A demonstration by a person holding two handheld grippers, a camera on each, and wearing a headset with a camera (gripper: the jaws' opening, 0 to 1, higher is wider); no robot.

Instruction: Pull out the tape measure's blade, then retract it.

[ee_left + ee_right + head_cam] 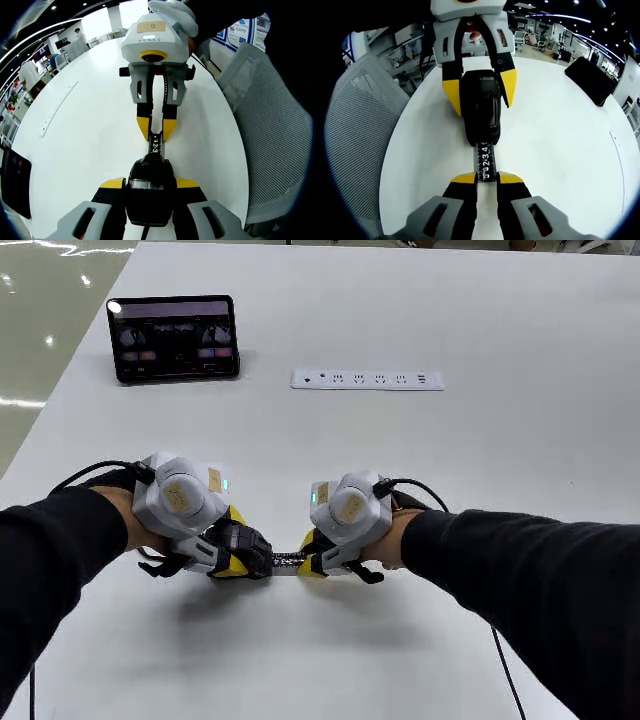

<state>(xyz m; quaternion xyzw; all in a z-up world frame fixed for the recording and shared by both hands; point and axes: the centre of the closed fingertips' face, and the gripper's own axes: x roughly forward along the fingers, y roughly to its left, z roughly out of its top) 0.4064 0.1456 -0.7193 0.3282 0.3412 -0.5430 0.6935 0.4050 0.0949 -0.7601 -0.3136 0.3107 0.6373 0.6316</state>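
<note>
Clamping the tape measure's black case [252, 550] with the left tongs [232, 554], yellow tips clenched on both its flanks; pinching the blade [288, 559] near its end with the right tongs [312, 563], likewise clenched. Low over or on the white bench [420, 470], cannot tell which, close to its near edge: case at 9 o'clock of the blade, right tongs at 3 o'clock. Just a short stretch of blade out between the two pairs of tips.

Legible from both gripper views: printed numerals on the blade, too small to read from the head view. From the right gripper view, the case mouth where the blade leaves; from the left gripper view, the case's back and top instead.

Plenty of bare bench toward 12 o'clock and out to either side. Propped at 11 o'clock, a tablet [173, 337]; lying flat at 1 o'clock, a power strip [367, 379]; both well apart from the tongs and off the blade's line. Just past the near bench edge, a mesh chair back [270, 125], at 3 o'clock in the left gripper view. Trailing from both tongs, cables [428, 490].
</note>
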